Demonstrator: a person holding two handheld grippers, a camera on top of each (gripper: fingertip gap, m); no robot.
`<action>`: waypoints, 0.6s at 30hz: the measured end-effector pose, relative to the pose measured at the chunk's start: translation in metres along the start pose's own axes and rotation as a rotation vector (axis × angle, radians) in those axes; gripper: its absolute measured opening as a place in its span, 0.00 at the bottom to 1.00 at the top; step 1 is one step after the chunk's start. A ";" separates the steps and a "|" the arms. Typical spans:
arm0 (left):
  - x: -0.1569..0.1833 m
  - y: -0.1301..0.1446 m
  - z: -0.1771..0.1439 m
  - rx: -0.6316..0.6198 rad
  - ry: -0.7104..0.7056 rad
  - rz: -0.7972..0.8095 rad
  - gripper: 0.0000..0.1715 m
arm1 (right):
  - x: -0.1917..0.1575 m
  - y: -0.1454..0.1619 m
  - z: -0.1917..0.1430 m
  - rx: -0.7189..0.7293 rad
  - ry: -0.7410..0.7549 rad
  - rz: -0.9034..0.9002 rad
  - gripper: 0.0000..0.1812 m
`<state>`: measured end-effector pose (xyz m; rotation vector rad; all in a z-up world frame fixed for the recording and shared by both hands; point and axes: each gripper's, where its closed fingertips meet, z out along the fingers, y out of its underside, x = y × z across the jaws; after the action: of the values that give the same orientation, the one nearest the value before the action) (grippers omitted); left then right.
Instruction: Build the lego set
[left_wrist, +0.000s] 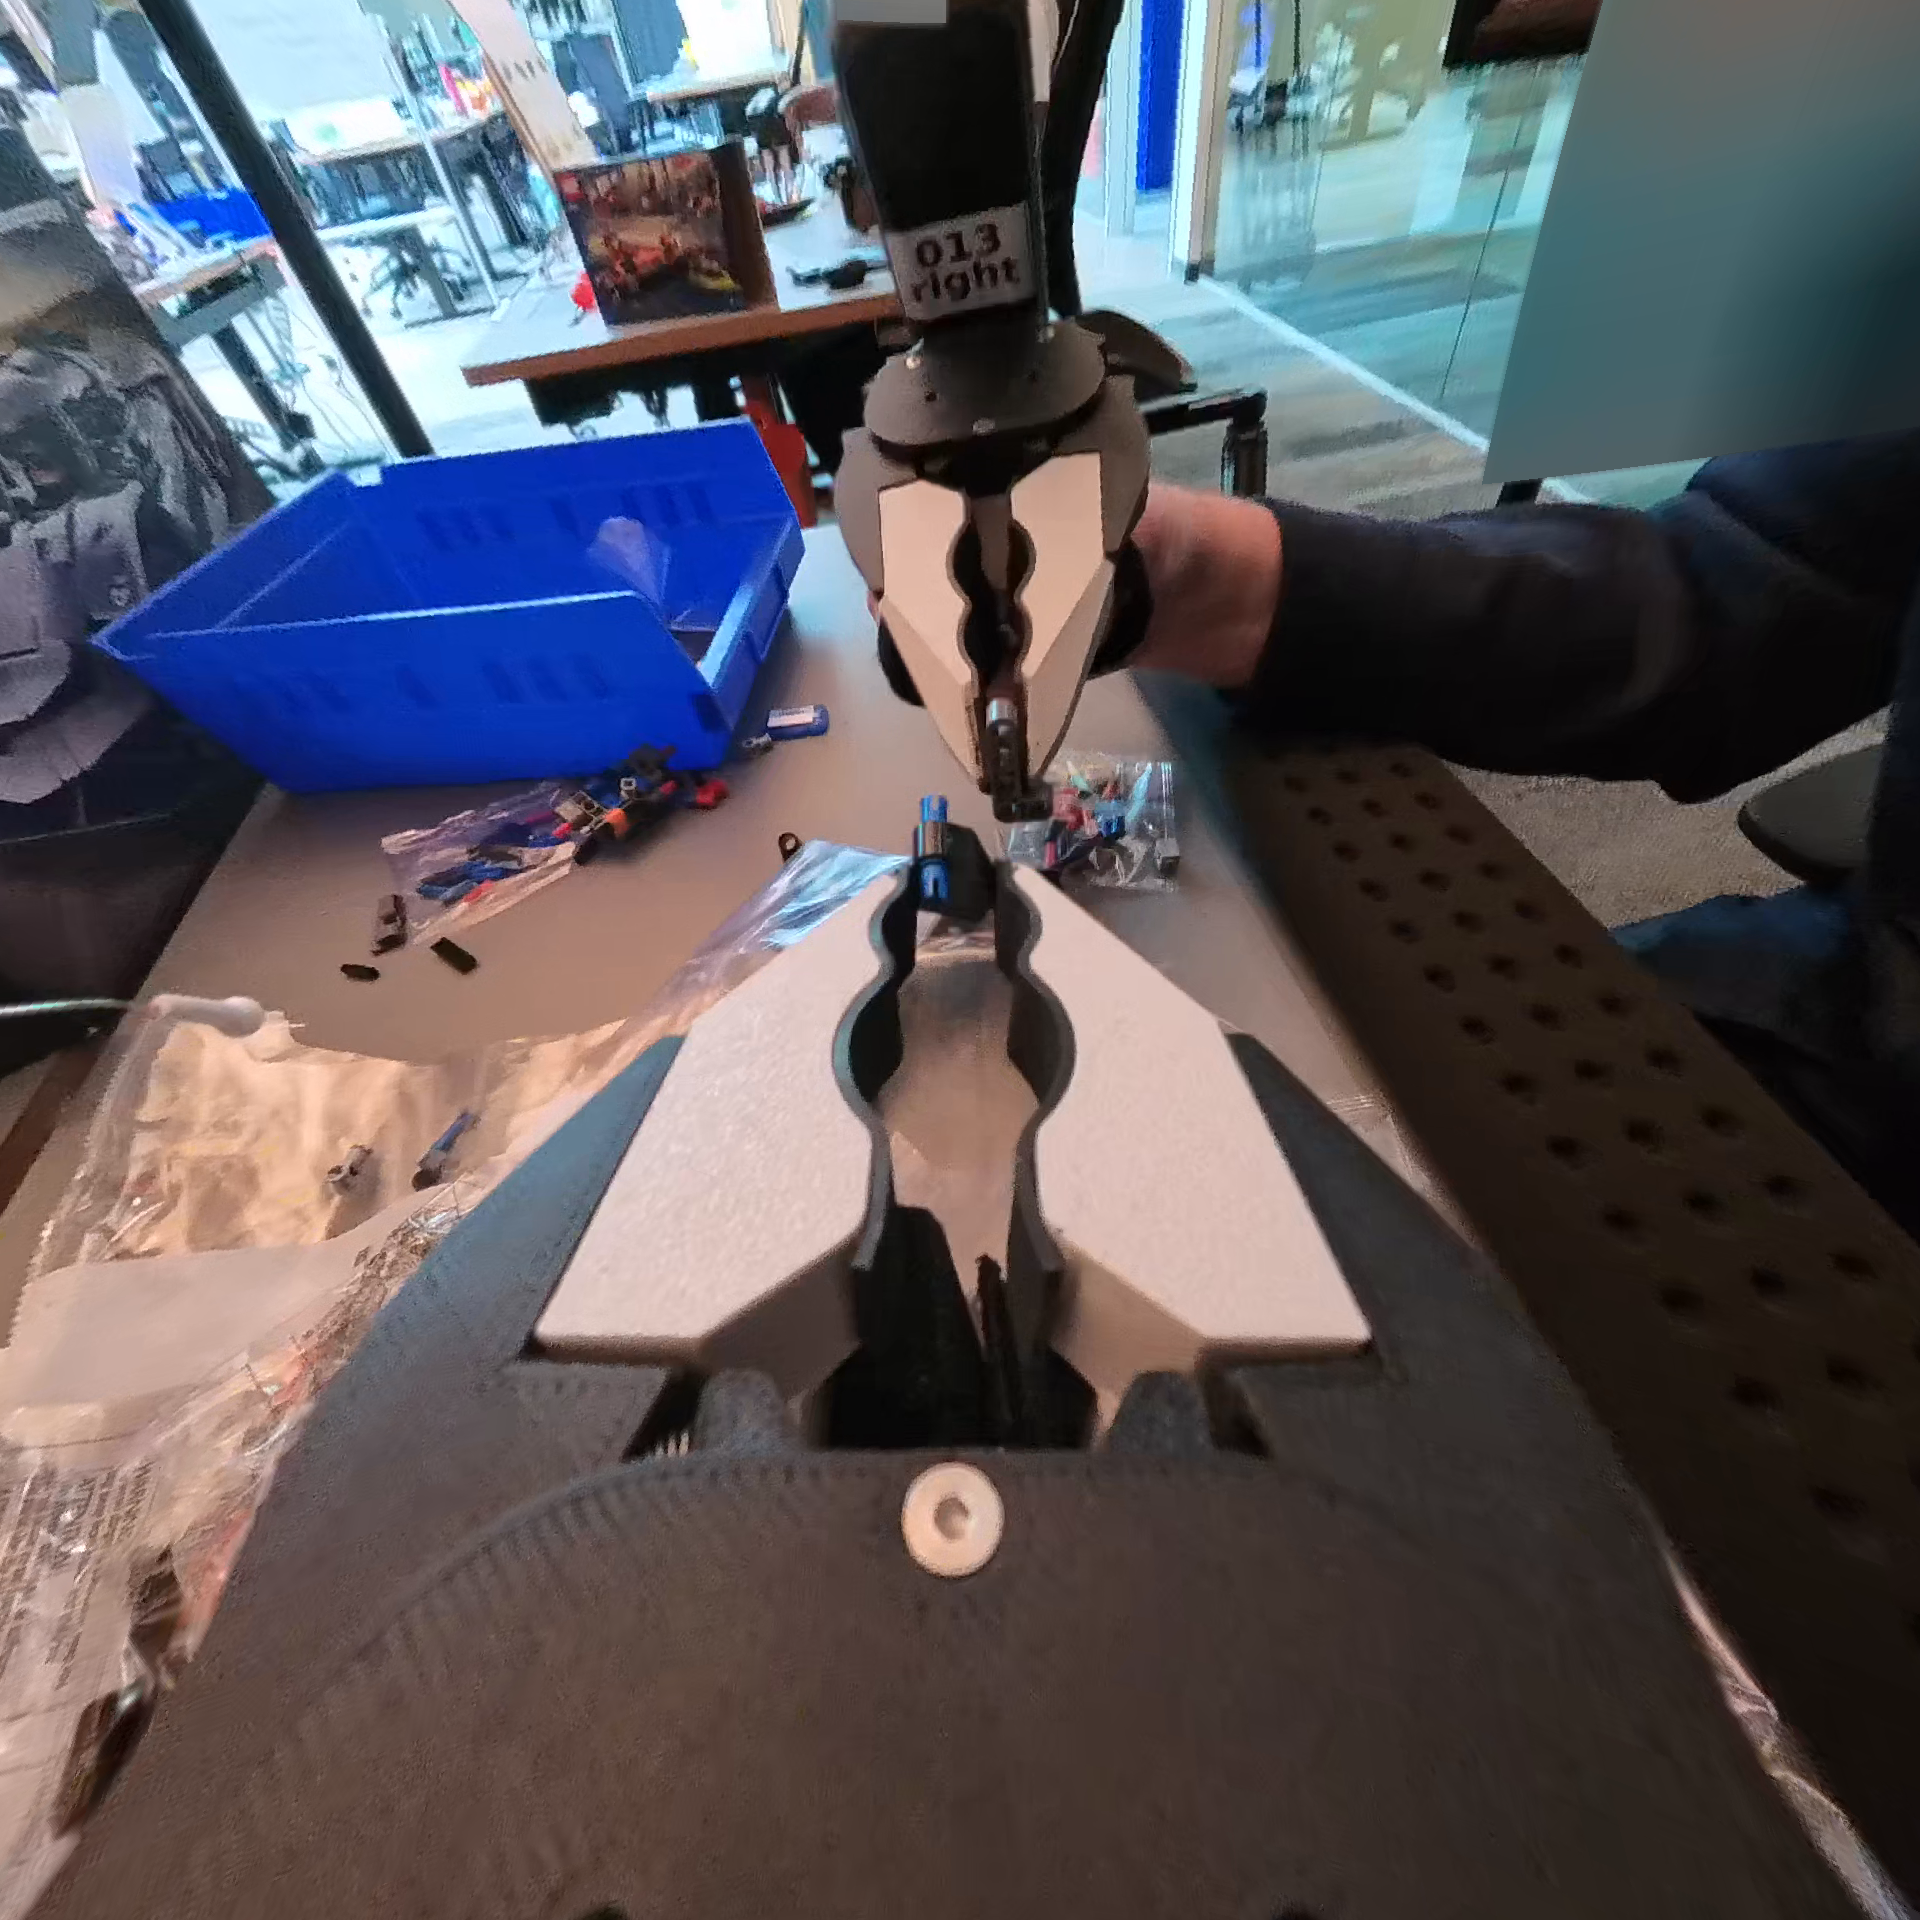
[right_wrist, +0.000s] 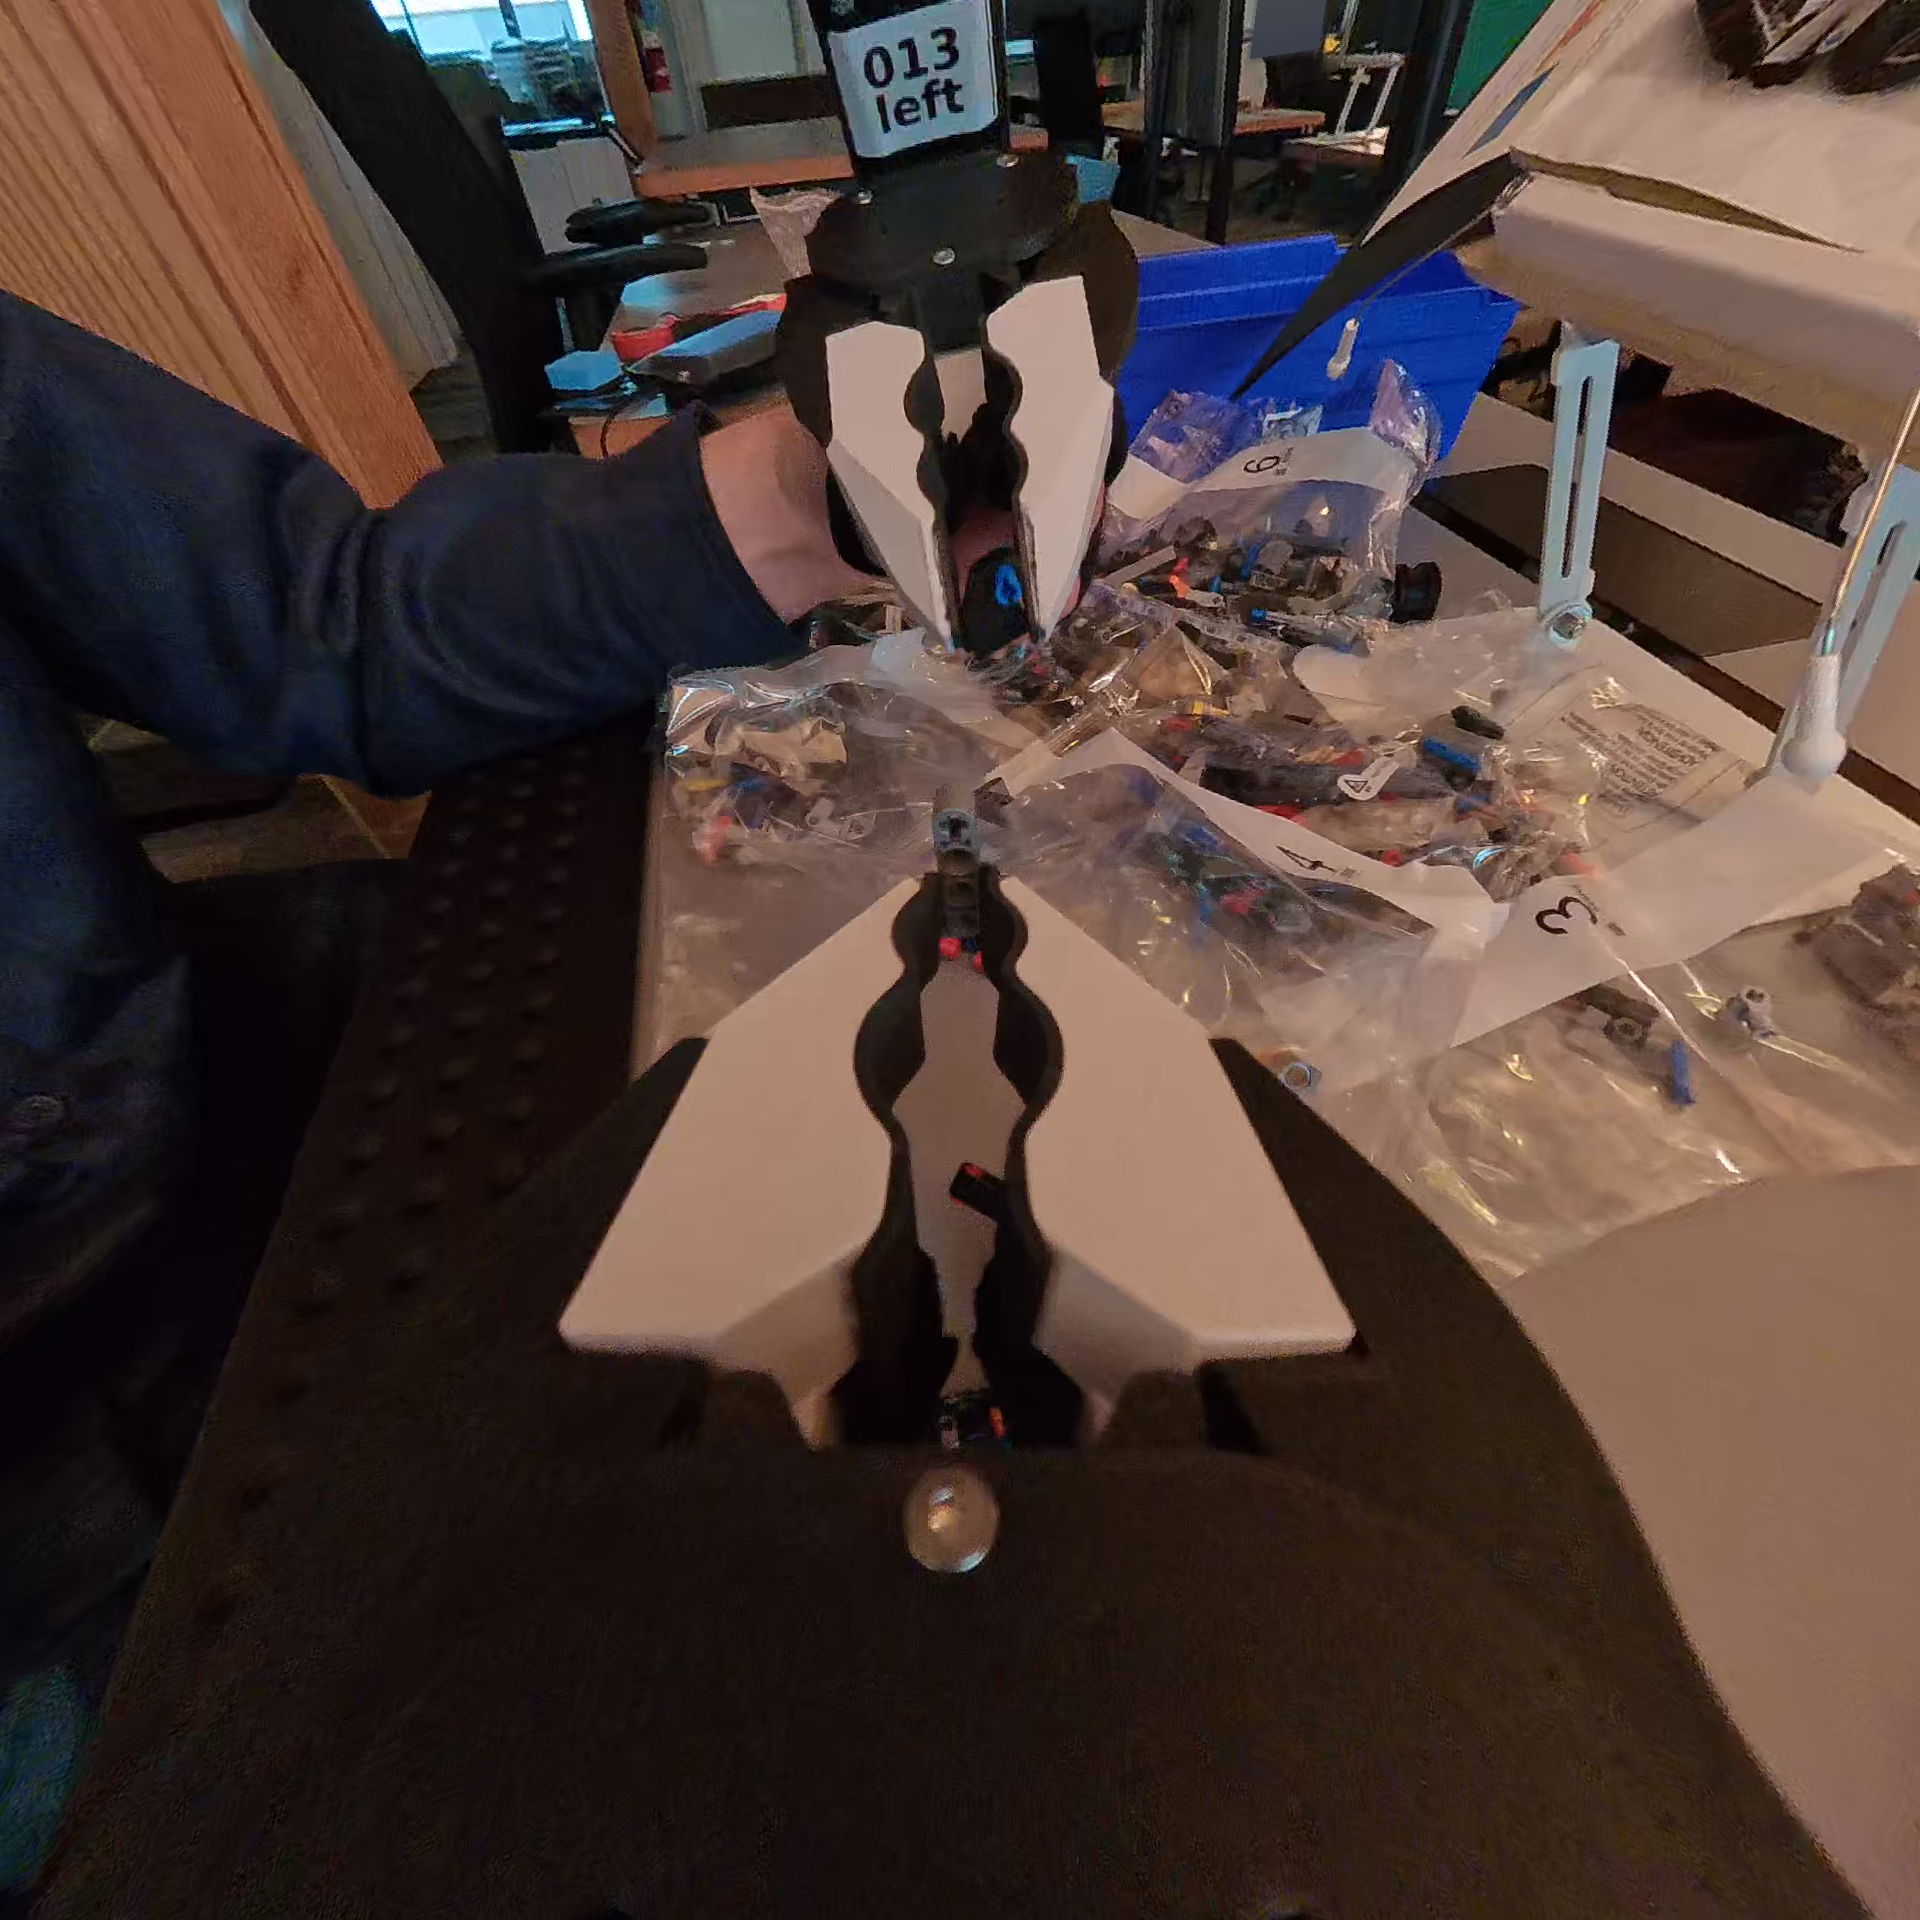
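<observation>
My left gripper (left_wrist: 951, 883) is shut on a small black lego piece with a blue pin (left_wrist: 940, 857) sticking up from it. It also shows across the table in the right wrist view (right_wrist: 995, 623), holding the same black and blue piece (right_wrist: 995, 597). My right gripper (right_wrist: 961, 883) is shut on a thin black lego beam with a grey-blue end (right_wrist: 956, 857). In the left wrist view the right gripper (left_wrist: 1006, 774) points down toward my left one, its black beam (left_wrist: 1006, 764) just above and right of the blue pin. The two pieces are close but apart.
A blue bin (left_wrist: 468, 623) stands at the back left. Loose lego parts (left_wrist: 623, 805) lie on the grey table (left_wrist: 260, 883), with a small parts bag (left_wrist: 1112, 826). Several numbered lego bags (right_wrist: 1247, 810) lie to the right. A perforated black chair back (left_wrist: 1558, 1091) borders the table.
</observation>
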<state>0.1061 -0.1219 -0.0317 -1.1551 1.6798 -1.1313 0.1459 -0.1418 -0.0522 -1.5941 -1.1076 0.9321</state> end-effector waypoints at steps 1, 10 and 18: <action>-0.001 0.000 -0.001 0.008 -0.004 0.000 0.08 | 0.001 0.000 -0.002 0.003 0.007 0.004 0.03; -0.032 0.006 -0.028 0.008 -0.154 -0.056 0.08 | -0.012 0.051 0.018 -0.297 -0.074 0.002 0.03; -0.038 0.010 -0.032 -0.009 -0.183 -0.064 0.08 | 0.053 0.041 0.057 -0.392 0.317 -0.136 0.03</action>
<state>0.0842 -0.0763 -0.0270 -1.2859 1.5194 -1.0245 0.1181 -0.0819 -0.1096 -1.8745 -1.2014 0.3655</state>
